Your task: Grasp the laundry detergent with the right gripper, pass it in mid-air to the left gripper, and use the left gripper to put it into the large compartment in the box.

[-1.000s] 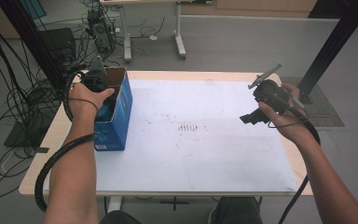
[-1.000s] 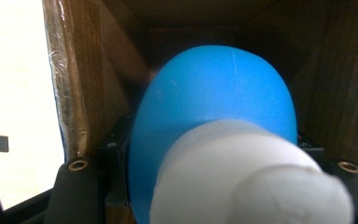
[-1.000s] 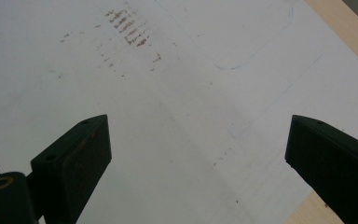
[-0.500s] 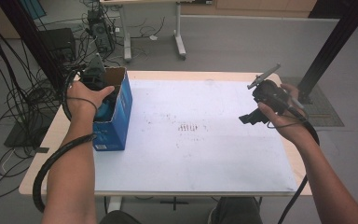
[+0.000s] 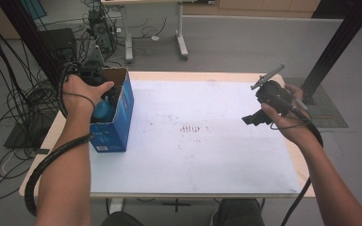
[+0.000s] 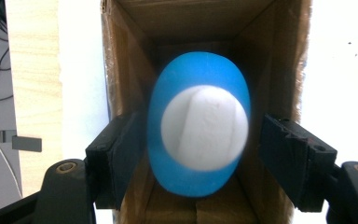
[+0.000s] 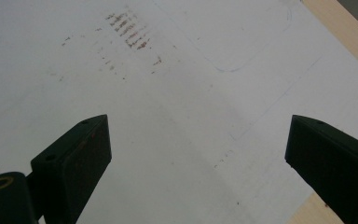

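A blue egg-shaped thing with a round white end [image 6: 199,135] sits blurred between the jaws of my left gripper [image 6: 200,127], over the open top of a blue cardboard box [image 5: 115,120]. These jaws have just been opening; the right one stands clear of the blue thing, so nothing grips it. From the high view the blue thing [image 5: 102,109] lies inside the box mouth under my left hand. My right gripper [image 5: 251,119] hovers over the white mat [image 5: 193,155] at the right, jaws wide apart with nothing between them [image 7: 200,125].
The box stands at the left edge of the mat on a wooden table [image 5: 301,162]. Faint brown marks [image 5: 192,128] dot the mat's middle. Cables and a black frame [image 5: 9,52] crowd the floor to the left.
My left hand has lifted a little above the box, and the blue thing now shows in the box mouth below it. The right hand has kept still.
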